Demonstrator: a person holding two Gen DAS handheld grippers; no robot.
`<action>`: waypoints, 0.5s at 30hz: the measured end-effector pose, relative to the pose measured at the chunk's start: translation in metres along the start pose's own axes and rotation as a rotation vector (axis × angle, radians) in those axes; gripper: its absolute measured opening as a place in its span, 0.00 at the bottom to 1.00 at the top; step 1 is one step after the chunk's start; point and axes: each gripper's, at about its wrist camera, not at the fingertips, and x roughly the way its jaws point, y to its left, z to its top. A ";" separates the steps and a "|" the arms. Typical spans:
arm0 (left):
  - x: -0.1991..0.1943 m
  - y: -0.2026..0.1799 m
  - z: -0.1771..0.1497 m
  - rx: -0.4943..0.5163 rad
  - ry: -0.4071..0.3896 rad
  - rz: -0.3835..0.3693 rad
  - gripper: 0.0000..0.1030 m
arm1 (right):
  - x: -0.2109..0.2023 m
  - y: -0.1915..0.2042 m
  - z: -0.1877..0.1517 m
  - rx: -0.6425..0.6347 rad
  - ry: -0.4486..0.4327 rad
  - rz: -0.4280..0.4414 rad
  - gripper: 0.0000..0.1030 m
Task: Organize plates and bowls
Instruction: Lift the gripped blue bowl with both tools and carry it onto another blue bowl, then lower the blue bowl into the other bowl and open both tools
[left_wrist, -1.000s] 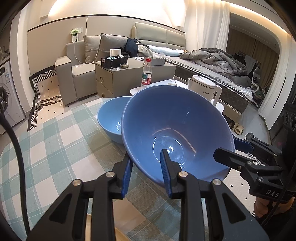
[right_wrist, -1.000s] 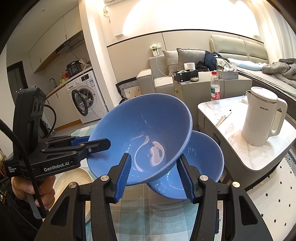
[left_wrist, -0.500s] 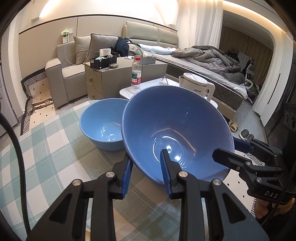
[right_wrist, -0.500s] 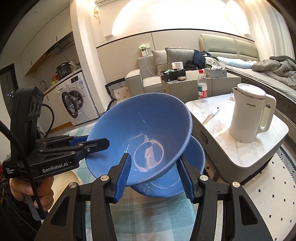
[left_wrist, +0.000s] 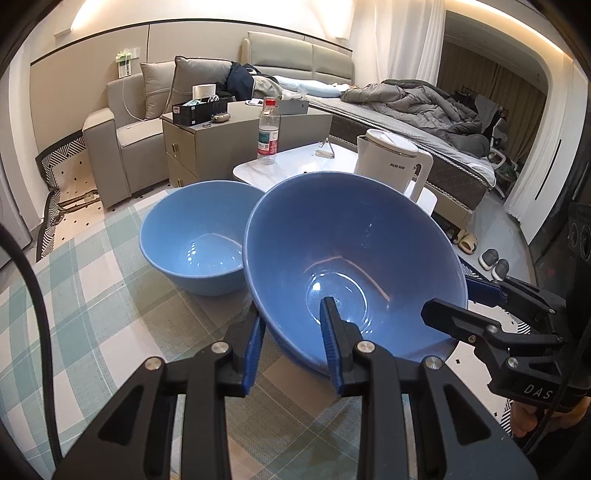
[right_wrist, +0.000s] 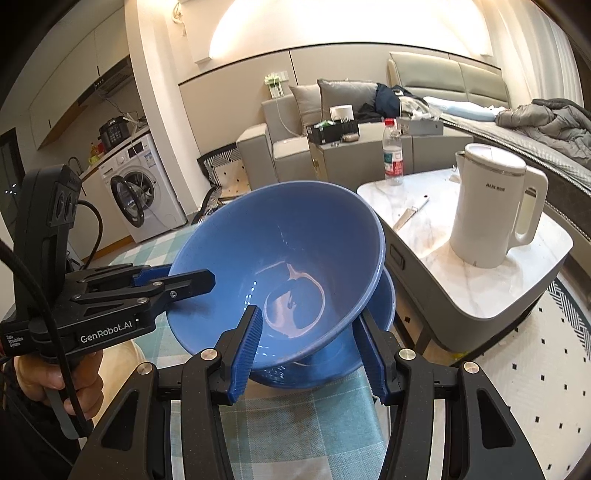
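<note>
Two grippers (left_wrist: 291, 343) (right_wrist: 310, 347) pinch one glossy, round blue bowl's (left_wrist: 354, 258) rim.

Left gripper (left_wrist: 291, 347) fingers pinching a rim, one finger inside; right gripper (right_wrist: 310, 345) likewise, opposite side

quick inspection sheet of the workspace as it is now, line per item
surface: table with green and white check cloth, bare around the bowls.
job's things: held blue bowl, tilted, rim clamped at two sides; second blue bowl upright on the cloth, beside and partly under it; pale plate edge at lower left of the right wrist view.
clutter: nothing seen on the cloth.
grippers: left gripper and right gripper each straddle the held bowl's rim, one finger inside, one outside.
cables: black cable at the left edge of the left wrist view.
surroundings: white kettle, water bottle and knife on a marble side table; washing machine; sofa; bed.
</note>
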 end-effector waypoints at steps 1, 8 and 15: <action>0.002 0.000 0.000 0.000 0.005 0.002 0.27 | 0.001 -0.001 0.000 0.000 0.002 0.000 0.51; 0.013 -0.002 -0.004 0.004 0.030 0.012 0.27 | 0.008 -0.005 0.000 -0.004 0.016 -0.009 0.51; 0.023 -0.008 -0.005 0.025 0.051 0.022 0.27 | 0.015 -0.012 -0.004 0.008 0.038 -0.022 0.51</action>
